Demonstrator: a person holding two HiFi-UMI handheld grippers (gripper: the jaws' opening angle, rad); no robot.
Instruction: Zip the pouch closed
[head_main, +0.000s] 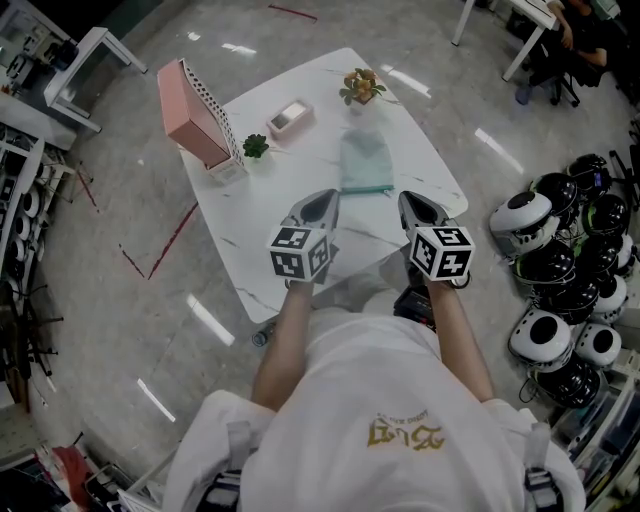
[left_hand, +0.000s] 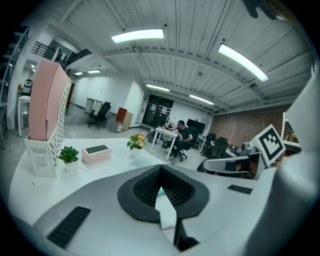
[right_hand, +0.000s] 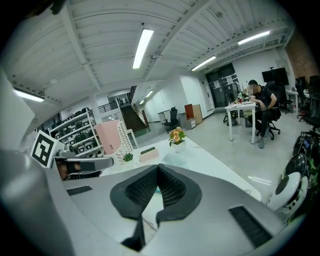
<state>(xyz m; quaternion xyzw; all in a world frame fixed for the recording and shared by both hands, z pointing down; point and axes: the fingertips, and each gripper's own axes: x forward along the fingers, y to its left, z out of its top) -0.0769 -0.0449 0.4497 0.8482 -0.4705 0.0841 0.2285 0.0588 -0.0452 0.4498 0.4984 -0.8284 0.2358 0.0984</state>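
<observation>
Both sets of jaws were pressed together, nothing in 'em: left gripper (head_main: 322, 203), right gripper (head_main: 415, 205). Teal pouch (head_main: 365, 163) lay flat on the table (head_main: 262, 205), just ahead, btwn the two, long axis running away from the person. Neither gripper looked clearly nearer.

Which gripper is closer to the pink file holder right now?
Left. The left gripper hangs to the right of the pink file holder, nearer the person; the right gripper lies beyond it, farther right.

At twelve o'clock the pouch (head_main: 365, 162) was too small for me to read its zip; helmets (head_main: 545, 262) at three o'clock ran off-frame.
</observation>
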